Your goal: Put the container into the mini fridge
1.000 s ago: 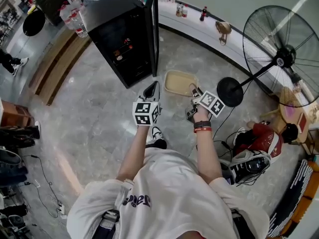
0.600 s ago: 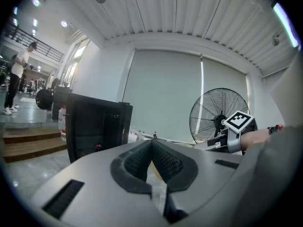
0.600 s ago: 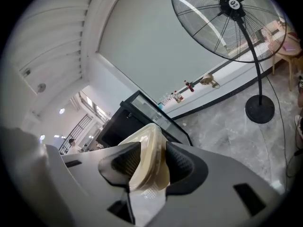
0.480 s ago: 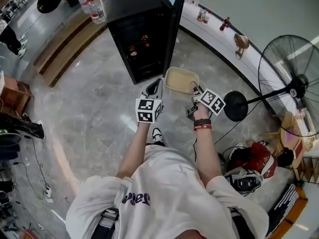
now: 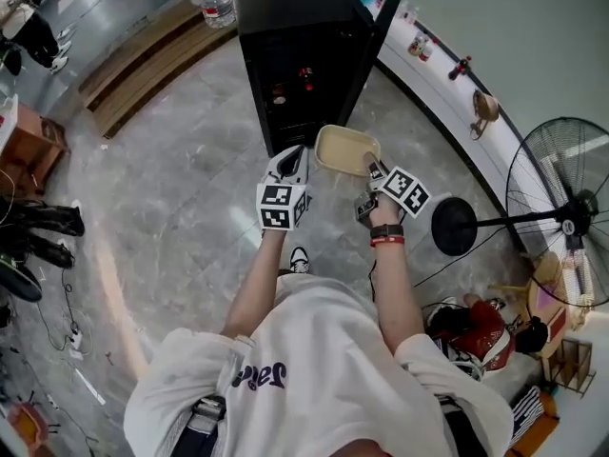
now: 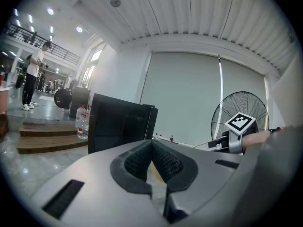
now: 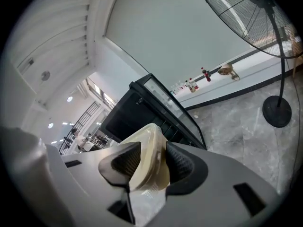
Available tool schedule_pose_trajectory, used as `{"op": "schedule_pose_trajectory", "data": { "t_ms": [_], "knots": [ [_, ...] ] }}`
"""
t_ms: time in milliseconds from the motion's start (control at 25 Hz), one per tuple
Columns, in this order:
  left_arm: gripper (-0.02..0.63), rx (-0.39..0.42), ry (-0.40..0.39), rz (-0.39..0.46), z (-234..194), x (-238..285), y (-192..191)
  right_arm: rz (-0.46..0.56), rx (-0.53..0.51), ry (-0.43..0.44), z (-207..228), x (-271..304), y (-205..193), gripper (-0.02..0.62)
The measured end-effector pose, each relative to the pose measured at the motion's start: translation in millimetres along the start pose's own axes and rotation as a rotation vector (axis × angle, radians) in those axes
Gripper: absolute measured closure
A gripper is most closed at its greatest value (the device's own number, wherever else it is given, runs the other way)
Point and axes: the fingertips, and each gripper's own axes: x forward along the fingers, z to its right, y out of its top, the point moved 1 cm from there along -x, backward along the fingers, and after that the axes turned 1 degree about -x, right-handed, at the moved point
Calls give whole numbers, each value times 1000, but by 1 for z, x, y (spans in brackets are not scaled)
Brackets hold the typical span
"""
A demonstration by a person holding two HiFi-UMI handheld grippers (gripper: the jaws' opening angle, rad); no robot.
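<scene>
Container (image 5: pixel 344 150): we are holding it up in the air, near the open front of the mini fridge (image 5: pixel 295 55).
Right gripper (image 5: pixel 373 168): we are pinching the container's rim, and the jaws are clamped on it.
Left gripper (image 5: pixel 288 163): its jaws are sitting together on nothing, just beside the container.
Feel: it is looking thin, light and probably bendy — the stiffer rim is the best place to hold.

Grey marbled tile floor (image 5: pixel 171 208). Black mini fridge (image 5: pixel 295 27) stands on it far centre, door swung open on its right side. Pedestal fan's round black base (image 5: pixel 454 225) sits right of centre. Wooden steps (image 5: pixel 143 65) run far left, with water bottles (image 5: pixel 217 3) at their far end. Dark shoes (image 5: pixel 43 222) at left edge, red bag (image 5: pixel 481 324) near right.
</scene>
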Motion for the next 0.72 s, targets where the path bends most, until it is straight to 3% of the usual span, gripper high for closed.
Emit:
{"op": "schedule_pose_trajectory", "data": {
  "t_ms": [400, 720],
  "knots": [
    [586, -23, 53, -14, -21, 8, 5, -42, 5, 47, -22, 35, 3, 414],
    [586, -43, 149, 11, -40, 18, 23, -108, -19, 104, -42, 72, 18, 414]
  ]
}}
